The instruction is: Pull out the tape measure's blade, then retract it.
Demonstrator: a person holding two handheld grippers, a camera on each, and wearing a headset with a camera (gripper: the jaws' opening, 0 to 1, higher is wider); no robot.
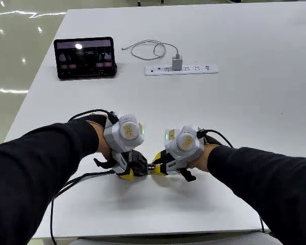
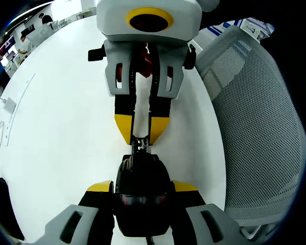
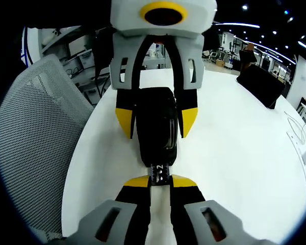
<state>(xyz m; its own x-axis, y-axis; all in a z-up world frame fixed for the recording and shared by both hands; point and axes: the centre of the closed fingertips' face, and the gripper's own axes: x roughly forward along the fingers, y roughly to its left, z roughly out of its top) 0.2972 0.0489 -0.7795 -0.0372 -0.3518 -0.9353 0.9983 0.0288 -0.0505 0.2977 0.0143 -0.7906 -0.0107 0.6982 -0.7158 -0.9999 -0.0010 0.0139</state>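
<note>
**Table** (image 1: pixel 234 112): white, with both my grippers working near its front edge, where my arms reach without strain.

**Chair** (image 2: pixel 255 132): grey mesh back, off the table edge beside the grippers.

**Tablet** (image 1: pixel 85 57), **power strip** (image 1: pixel 181 69): well beyond the grippers, clear of the work.

**Left gripper** (image 1: pixel 131 169): clamped across the tape measure's black case (image 2: pixel 143 178), which sits between my two grippers. I cannot tell whether it rests on the table or hangs just above it. I hold it as the anchor for the pull.

**Right gripper** (image 1: pixel 159 169): nose to nose with the left, jaws closed on the blade (image 3: pixel 159 174) just outside the case mouth, with the mark 2 showing.

**Judgement:** little blade is out, so the pull is barely begun. It should run straight away from the case to keep the blade from kinking.
</note>
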